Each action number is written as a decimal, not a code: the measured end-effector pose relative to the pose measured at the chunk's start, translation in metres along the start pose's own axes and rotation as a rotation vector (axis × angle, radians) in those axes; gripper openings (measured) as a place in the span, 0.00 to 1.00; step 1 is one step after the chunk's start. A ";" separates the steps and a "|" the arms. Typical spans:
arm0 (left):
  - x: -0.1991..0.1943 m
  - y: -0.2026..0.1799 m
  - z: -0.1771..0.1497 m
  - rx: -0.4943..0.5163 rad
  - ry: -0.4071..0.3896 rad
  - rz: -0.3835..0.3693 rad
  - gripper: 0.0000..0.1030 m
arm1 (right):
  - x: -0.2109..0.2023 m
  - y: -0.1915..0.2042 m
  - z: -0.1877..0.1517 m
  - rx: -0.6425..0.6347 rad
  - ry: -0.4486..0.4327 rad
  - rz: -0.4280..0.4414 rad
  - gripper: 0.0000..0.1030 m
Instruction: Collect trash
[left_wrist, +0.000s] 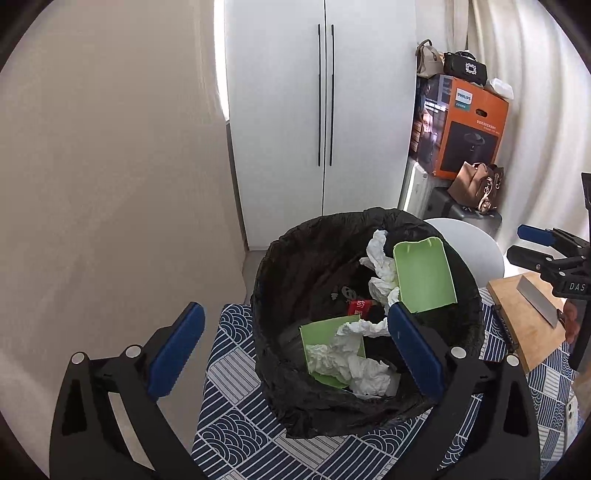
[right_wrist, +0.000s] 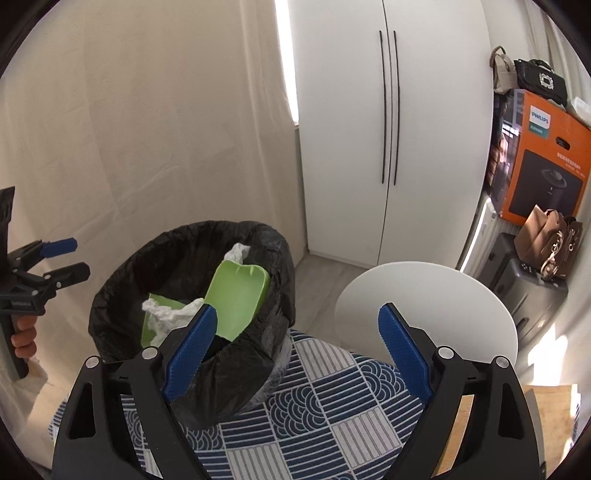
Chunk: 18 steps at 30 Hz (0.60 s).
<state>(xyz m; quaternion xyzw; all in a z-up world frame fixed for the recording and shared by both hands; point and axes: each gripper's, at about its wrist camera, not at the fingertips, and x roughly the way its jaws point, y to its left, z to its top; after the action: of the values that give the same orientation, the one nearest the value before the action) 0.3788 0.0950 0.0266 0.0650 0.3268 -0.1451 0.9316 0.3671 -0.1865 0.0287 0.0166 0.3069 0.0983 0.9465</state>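
Note:
A bin lined with a black bag (left_wrist: 295, 258) stands on the blue patterned tablecloth (left_wrist: 236, 398). Inside lie two green plastic trays (left_wrist: 424, 277) (left_wrist: 321, 332), crumpled white tissue (left_wrist: 354, 362) and a red wrapper (left_wrist: 360, 307). My left gripper (left_wrist: 295, 314) hangs open over the near side of the bin, with nothing between its blue pads. My right gripper (right_wrist: 297, 312) is open and holds nothing; it sits beside the bin (right_wrist: 192, 266), its left pad in front of the rim. Each gripper shows at the edge of the other's view, the right gripper (left_wrist: 524, 243) and the left gripper (right_wrist: 72, 258).
A wooden cutting board (left_wrist: 517, 332) with a cleaver (left_wrist: 537, 301) lies on the cloth right of the bin. A white round tabletop (right_wrist: 424, 306) stands beyond the table edge. A white wardrobe (right_wrist: 388, 129), an orange box (right_wrist: 543, 162) and handbags fill the back right. A hand (right_wrist: 24, 336) grips the left handle.

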 end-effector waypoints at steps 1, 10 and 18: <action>-0.001 -0.003 -0.002 0.006 0.003 0.002 0.94 | -0.001 -0.001 -0.003 -0.005 0.001 0.000 0.83; -0.051 -0.048 -0.024 -0.007 0.009 0.055 0.94 | -0.038 -0.008 -0.036 -0.045 -0.010 0.055 0.85; -0.094 -0.100 -0.064 -0.098 0.031 0.105 0.94 | -0.096 -0.024 -0.077 -0.132 0.006 0.094 0.86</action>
<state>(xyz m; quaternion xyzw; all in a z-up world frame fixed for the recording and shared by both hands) 0.2398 0.0352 0.0331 0.0387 0.3439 -0.0787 0.9349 0.2506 -0.2315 0.0197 -0.0315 0.3013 0.1625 0.9391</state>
